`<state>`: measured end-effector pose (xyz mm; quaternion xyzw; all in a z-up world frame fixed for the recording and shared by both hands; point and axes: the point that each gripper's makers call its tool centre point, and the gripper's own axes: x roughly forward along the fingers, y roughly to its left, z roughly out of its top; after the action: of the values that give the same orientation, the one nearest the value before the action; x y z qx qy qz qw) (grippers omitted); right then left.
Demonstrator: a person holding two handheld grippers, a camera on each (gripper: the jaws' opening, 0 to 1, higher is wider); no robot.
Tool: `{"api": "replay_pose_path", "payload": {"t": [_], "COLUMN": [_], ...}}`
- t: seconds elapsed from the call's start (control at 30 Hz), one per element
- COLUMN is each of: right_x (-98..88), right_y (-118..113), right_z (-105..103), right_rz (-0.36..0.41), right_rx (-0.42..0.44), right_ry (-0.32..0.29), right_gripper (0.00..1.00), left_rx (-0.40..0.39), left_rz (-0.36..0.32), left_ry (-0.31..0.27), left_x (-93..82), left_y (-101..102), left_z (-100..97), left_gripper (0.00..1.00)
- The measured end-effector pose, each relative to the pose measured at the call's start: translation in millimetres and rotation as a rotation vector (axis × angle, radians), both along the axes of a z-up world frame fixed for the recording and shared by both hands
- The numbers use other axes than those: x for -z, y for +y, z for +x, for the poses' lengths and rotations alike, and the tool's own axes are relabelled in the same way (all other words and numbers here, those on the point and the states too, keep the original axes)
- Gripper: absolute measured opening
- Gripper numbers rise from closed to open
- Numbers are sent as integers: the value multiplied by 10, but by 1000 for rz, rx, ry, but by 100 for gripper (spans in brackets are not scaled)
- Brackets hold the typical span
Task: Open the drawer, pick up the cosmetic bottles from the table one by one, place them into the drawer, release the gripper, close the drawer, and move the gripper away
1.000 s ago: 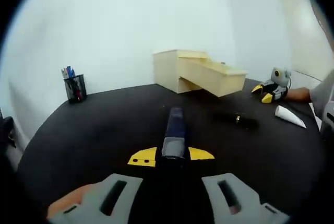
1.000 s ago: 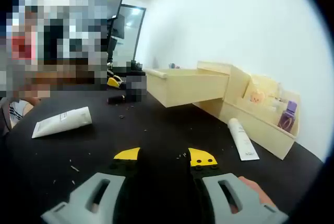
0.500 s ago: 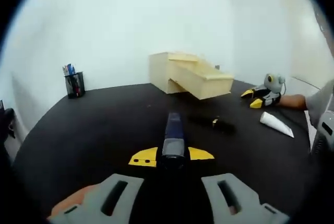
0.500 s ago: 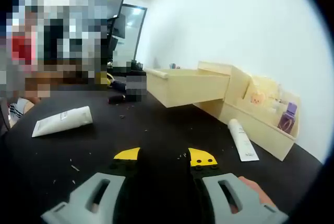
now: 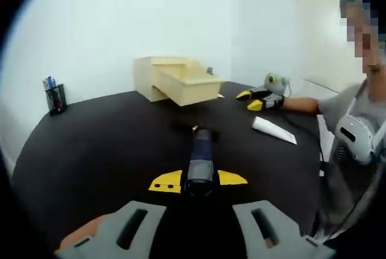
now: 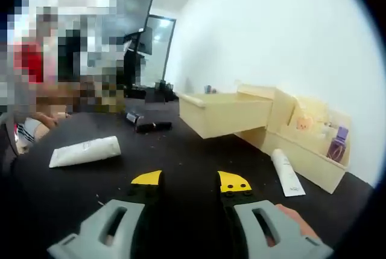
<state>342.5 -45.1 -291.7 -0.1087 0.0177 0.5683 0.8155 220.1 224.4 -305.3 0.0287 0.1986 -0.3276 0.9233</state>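
Dark blue cosmetic bottle (image 5: 201,161) clamped in left gripper (image 5: 199,180) above black desk (image 5: 108,144), wooden drawer (image 5: 190,84) open, right gripper (image 6: 190,182) agape, empty.

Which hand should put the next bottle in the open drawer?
Probably the left. The left gripper is already shut on a dark blue cosmetic bottle, with the open pale wooden drawer ahead across the black table. The right gripper is open and holds nothing.

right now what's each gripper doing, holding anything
left gripper: closed on a dark blue bottle.
right gripper: open, holding nothing.
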Motion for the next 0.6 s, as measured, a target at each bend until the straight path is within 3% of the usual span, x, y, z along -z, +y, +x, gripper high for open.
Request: {"api": "replay_pose_path", "payload": {"t": [0.13,0.27,0.47,0.6], "right_x": [-148,-388,-421,-375], "right_y": [162,434,885,1153], "right_z": [-364,-743,-1225,-1331], "right_rz": [34,8,-158,-261], "right_rx": [-172,-326,-530,-596], "right_ry": [103,71,33,34], "right_gripper": [30,31,30,28], "left_rx": [63,146,188,203], "left_rz": [-7,-16,-3,21], "left_ry": [20,67,88,106], "left_x": [39,72,110,143], "left_y": [-52,-107,-126,-135], "left_z": [-80,-178,-196,-226], "left_gripper": [14,14,14,14]}}
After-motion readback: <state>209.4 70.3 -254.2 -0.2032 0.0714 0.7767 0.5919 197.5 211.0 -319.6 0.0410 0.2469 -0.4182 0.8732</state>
